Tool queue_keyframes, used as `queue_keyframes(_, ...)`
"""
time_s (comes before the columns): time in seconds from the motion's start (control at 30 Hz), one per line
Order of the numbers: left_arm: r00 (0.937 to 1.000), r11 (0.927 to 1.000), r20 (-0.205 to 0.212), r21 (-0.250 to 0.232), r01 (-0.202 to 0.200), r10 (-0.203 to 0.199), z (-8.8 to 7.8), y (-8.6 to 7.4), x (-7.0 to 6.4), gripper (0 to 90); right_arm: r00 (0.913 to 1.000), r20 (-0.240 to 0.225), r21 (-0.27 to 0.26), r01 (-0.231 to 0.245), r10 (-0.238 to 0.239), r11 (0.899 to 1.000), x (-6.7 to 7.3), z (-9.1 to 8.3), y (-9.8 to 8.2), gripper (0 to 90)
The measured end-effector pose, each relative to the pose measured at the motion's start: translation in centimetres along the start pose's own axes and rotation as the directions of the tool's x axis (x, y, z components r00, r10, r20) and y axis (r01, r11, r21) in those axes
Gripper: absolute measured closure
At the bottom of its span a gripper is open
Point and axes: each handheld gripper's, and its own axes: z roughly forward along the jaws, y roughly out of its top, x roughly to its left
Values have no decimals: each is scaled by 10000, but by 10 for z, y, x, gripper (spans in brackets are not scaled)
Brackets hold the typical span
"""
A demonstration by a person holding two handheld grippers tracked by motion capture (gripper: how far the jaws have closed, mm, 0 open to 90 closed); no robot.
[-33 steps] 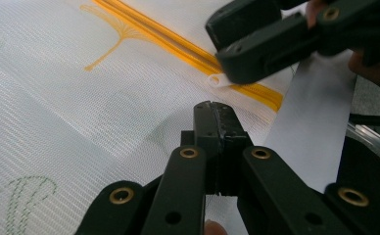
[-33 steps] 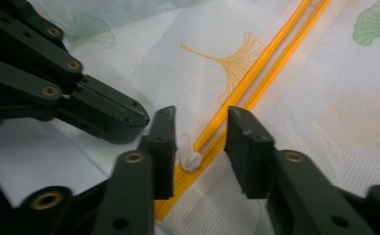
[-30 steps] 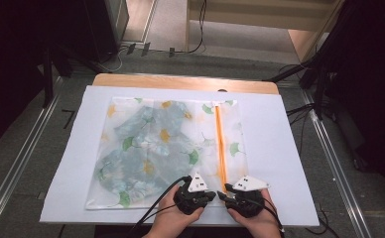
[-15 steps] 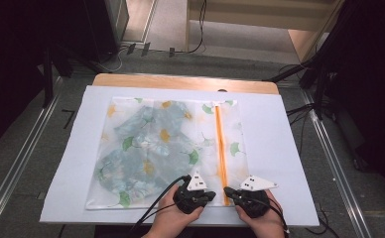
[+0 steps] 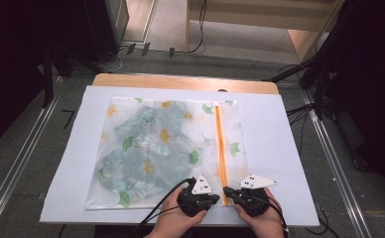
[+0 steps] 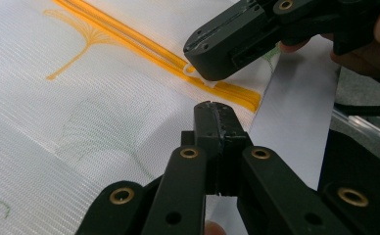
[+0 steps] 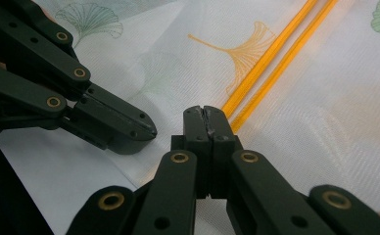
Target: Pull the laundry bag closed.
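A white mesh bag printed with ginkgo leaves lies flat on a white sheet, with bluish cloth inside it. An orange zipper runs from its far edge to its near edge. Both grippers sit at the zipper's near end. My right gripper is shut at the end of the zipper; in the left gripper view a pale pull tab sticks out of its tip. My left gripper is shut on the bag's near edge just left of the zipper.
The sheet covers a wooden table. Metal rails run along both sides on the floor, and cables lie at the right. Two hands come in at the bottom edge.
The right gripper has edged slightly to the right at the zipper's near end. The left gripper and the bag have kept still.
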Motion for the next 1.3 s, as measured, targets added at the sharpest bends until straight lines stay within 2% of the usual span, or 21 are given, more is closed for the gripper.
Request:
queue_keyframes(0.17,9999,9999,-71,27,-108,108,0,0,-2,900,9994,-76,-155,-337,336,9993,-3,0,3,900)
queue_keyframes(0.37,9999,9999,-28,12,-143,143,0,-1,-1,900,9986,-189,-66,-493,492,9988,-5,4,9,900)
queue_keyframes(0.67,9996,9997,-92,54,-249,249,0,-1,-2,900,9992,-184,168,-346,349,9993,-9,7,17,900)
queue_keyframes(1.03,9998,9998,-22,30,-211,211,0,-1,-1,900,9987,-196,200,-467,471,9987,-19,10,28,900)
queue_keyframes(1.17,9998,9998,-32,34,-221,221,0,-1,-1,900,9981,-14,112,-623,623,9980,-27,8,32,900)
queue_keyframes(1.2,9997,9997,-30,32,-222,222,0,-1,-1,900,9975,326,27,-630,629,9980,-30,6,33,900)
queue_keyframes(1.23,9998,9998,-28,35,-216,217,0,-1,-1,900,9971,413,-11,-633,633,9980,-33,5,35,900)
queue_keyframes(1.3,9997,9997,-31,34,-237,237,0,-1,-1,900,9943,491,-295,-935,948,9952,-44,0,38,900)
